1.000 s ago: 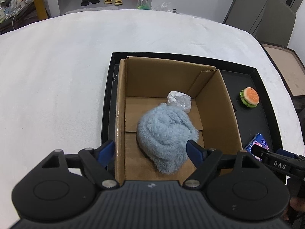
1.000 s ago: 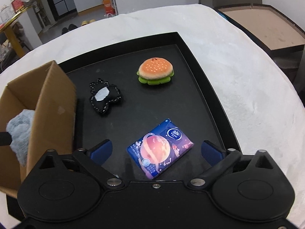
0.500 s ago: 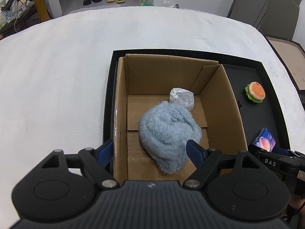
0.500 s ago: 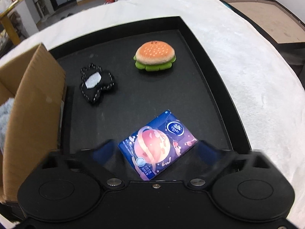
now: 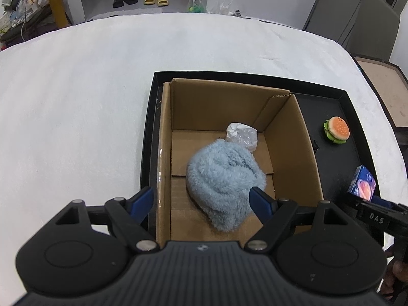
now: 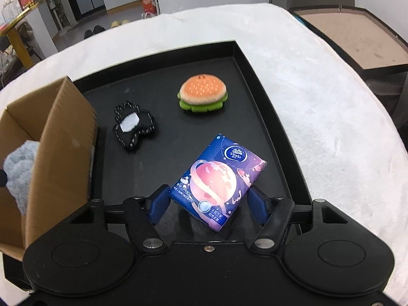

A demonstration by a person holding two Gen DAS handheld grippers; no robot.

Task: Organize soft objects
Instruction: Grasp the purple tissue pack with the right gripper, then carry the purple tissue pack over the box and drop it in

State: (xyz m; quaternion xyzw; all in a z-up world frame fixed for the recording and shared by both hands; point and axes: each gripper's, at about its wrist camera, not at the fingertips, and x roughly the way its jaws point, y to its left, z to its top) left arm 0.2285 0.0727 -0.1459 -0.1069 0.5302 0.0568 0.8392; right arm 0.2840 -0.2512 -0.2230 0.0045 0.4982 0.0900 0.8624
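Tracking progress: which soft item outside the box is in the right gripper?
The blue tissue pack, clamped in the right gripper; the burger plush and black plush lie untouched.

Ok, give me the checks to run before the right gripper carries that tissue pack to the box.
1. Grip: right gripper has just been closing its jaws, with the tissue pack between them and both pads at its sides. Ok.
2. Pack clear of the tray: it tilts up in the left wrist view, but full lift-off is not shown. Cannot tell.
3. Room in the box: bare floor shows around the blue towel and the plastic bag. Ok.
4. Left gripper: open, over the box's near edge, in the drop path. Not ok.
5. Still on the tray: burger toy and black toy. Ok.
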